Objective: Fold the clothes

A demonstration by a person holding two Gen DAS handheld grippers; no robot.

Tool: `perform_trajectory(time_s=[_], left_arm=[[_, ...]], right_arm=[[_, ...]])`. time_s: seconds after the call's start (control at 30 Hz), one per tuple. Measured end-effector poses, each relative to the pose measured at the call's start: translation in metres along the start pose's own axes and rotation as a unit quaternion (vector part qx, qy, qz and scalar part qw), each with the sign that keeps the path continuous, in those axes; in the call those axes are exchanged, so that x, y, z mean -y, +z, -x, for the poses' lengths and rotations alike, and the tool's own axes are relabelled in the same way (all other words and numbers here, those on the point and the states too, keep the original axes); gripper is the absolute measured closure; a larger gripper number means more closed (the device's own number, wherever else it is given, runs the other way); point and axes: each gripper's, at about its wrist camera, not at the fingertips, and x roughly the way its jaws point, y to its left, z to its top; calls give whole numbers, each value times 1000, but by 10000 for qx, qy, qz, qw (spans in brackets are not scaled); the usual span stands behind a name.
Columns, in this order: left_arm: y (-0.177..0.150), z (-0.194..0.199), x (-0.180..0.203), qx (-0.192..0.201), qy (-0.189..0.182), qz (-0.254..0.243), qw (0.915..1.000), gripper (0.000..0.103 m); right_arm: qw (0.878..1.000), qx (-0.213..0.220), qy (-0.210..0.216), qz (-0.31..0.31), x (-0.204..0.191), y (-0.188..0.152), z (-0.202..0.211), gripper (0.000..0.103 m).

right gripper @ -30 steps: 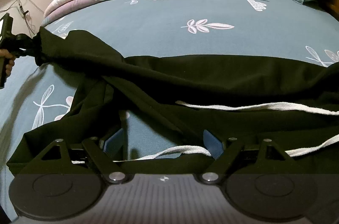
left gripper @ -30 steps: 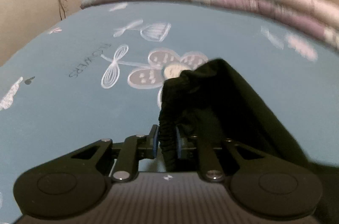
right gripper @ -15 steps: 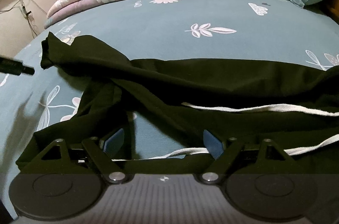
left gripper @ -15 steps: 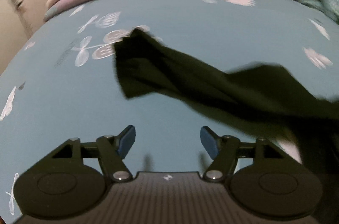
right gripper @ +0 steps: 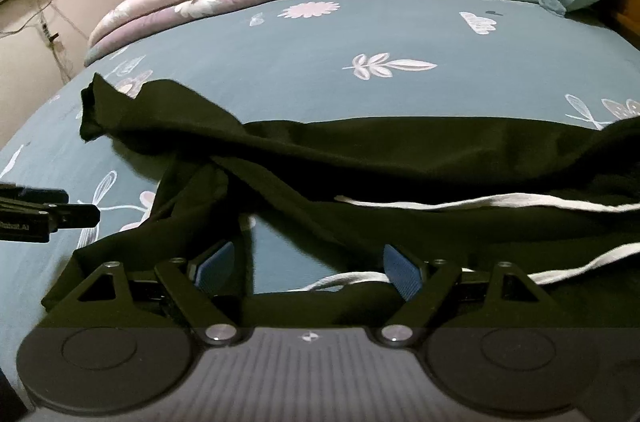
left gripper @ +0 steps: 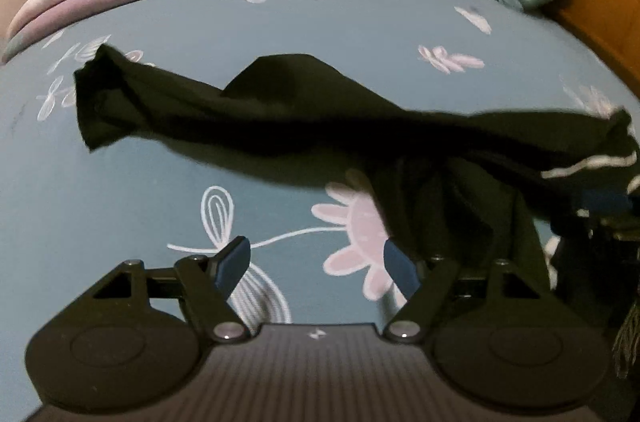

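The left gripper (left gripper: pixel 316 262) is seen with jaws just opened and nothing between them, poised above the blue floral bedsheet (left gripper: pixel 280 22). The black trousers (left gripper: pixel 280 114) are stretched across the bed, long axis running left to right, one cuff at the far left.

The right gripper (right gripper: pixel 306 266) is shown spread wide over the crumpled near leg (white side stripes (right gripper: pixel 480 202) visible). No fold is judged complete.
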Motion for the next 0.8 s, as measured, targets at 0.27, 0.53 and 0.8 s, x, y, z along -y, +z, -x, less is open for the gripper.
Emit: perform_trajectory(time_s=[0.27,0.53,0.8], left_arm=[[-17,-12,10,138,-187,353,9991,49],[5,-49,28,110,-663,108,9977,51],[5,-61,37,165,-911,163,9956,96]], right_arm=[[10000,27,36,17,0,0,2,18],[10000,-7,11,-45,5,0,0,18],[9999,17,-25,-101,8,1,1,18]])
